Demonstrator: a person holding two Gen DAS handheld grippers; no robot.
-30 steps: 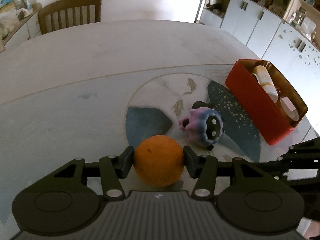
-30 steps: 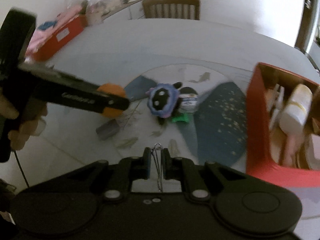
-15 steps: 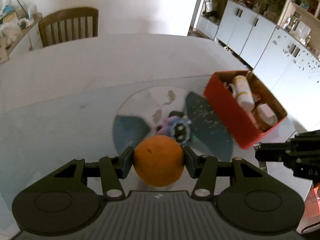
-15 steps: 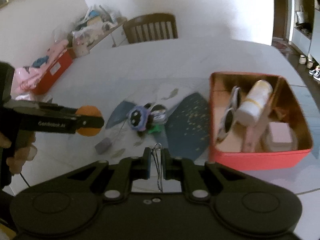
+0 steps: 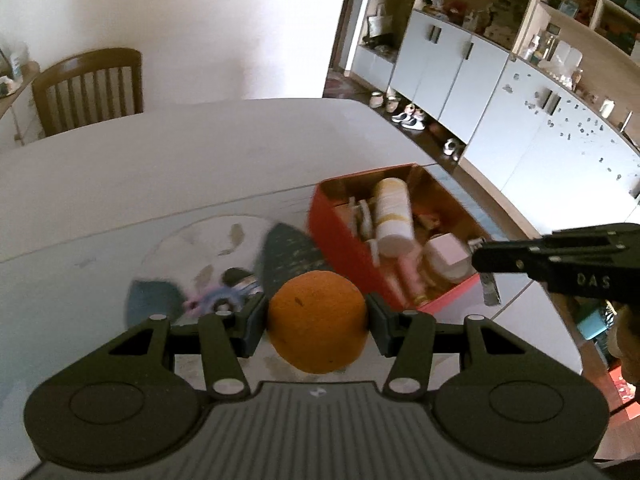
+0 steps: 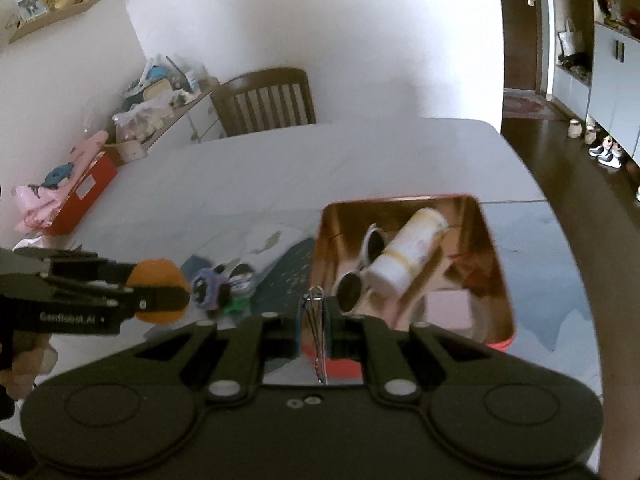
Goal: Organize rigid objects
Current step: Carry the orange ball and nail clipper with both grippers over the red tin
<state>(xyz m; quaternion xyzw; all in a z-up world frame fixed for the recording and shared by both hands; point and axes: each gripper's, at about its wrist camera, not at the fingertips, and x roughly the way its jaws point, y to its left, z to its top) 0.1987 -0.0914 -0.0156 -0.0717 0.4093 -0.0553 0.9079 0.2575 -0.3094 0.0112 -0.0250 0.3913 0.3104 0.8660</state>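
Carrying both loads over the red rectangular metal tin [image 6: 496, 272] calls for clearing its near wall before letting go, and for picking gaps among what already lies inside: the white cylindrical bottle [image 6: 404, 256], the white-framed sunglasses [image 6: 356, 280] and a pale pink box [image 6: 448, 310]. The left gripper [image 5: 316, 316] clamps the round orange fruit [image 5: 318, 322] between its pads, held above the table near the tin's left wall; it should be released low so it does not bounce. The right gripper [image 6: 316, 308] is pinched tight on a thin silver wire binder clip [image 6: 316, 312], poised at the tin's near edge. A blue-and-pink toy [image 6: 210, 288] remains on the table [image 6: 280, 168], left of the tin.
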